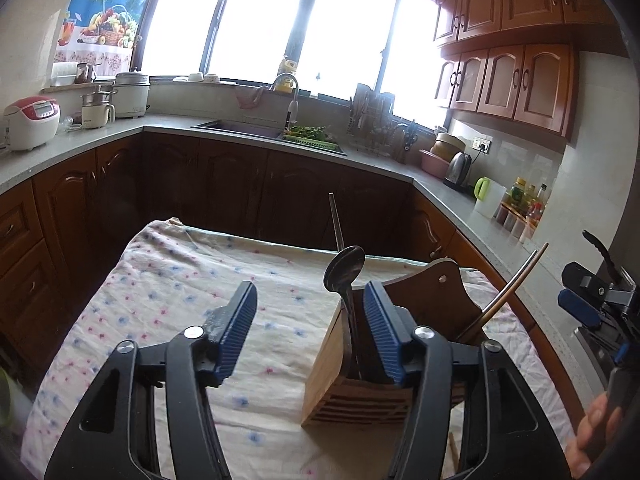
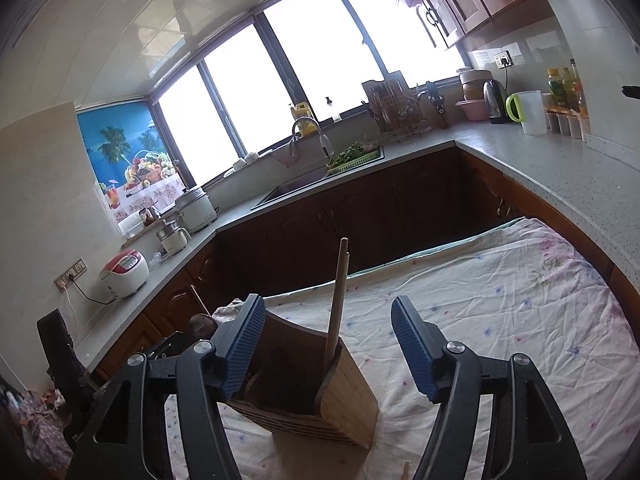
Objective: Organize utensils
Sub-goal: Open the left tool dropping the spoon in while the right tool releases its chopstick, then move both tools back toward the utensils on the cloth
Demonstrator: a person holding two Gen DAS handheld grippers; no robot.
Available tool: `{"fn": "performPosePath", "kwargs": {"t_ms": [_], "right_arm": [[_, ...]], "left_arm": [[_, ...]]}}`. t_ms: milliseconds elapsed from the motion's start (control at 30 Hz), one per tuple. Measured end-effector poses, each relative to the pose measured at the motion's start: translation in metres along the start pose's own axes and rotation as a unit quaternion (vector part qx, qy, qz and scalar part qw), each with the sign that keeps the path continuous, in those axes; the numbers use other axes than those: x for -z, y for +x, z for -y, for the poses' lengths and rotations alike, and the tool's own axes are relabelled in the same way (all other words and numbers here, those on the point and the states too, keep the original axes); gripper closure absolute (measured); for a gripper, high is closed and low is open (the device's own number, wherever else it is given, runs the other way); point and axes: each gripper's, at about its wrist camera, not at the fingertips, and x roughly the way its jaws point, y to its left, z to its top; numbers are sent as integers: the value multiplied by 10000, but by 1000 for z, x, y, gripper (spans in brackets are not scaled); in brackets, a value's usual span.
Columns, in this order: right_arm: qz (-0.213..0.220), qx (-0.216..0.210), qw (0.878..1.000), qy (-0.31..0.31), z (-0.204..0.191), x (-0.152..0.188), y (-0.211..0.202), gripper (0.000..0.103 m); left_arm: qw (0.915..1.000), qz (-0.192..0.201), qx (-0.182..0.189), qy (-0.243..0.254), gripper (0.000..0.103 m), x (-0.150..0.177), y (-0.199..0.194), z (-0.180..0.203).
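We hold our left gripper [image 1: 310, 330] with its jaws spread wide and nothing between the blue pads; the spoon stands just behind its right finger, at about one o'clock from the gap. Our right gripper [image 2: 328, 354] is likewise open and grips nothing, though the wooden holder sits low between its fingers, nearer the left one.

The wooden utensil holder [image 1: 344, 396] stands upright on the flowered cloth [image 1: 180, 300], at about three o'clock from the left gripper's centre. In it the metal spoon [image 1: 345, 270] stands bowl up, leaning toward eleven o'clock. A thin metal rod [image 1: 336, 222] rises behind the spoon toward twelve o'clock. On the holder's far side chopsticks [image 1: 510, 290] lean out toward two o'clock. From the right wrist view a wooden stick [image 2: 337, 300] rises from the holder toward twelve o'clock, between the open fingers.

At three o'clock in the left view we see our right gripper's body and, below it, our fingers [image 1: 596, 428] around its handle.

Beyond the cloth, dark cabinets carry a grey countertop [image 1: 100, 138] and a sink [image 1: 240, 128] below the bright windows.
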Motion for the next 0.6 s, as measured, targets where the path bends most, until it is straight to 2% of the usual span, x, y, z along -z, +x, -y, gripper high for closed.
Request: {"fn": "performPosePath", "kwargs": {"t_ms": [33,100,200,433,600], "right_arm": [[-8,-43,10000,5,0,2,-3,25],[-52,-139,9999,20,-2,5,-9,10],[-56,-197,9998,-56,-6,11,-21,3],[-164,-218,9995,-167,-15,29,-54,0],[-162,-69,9993,-338,-18,48,-82,0]], "left_arm": [[10000,-32,-13,-62,12,2,-4,-3],[9999,-22,-15,-137,10,5,-14,-10],[9997,-139,-6,-178,10,12,-27,-18],[9991,-374,-8,-213,9,38,-59,-31],[9986,-511,-29,-128,9,57,-84,-30]]}}
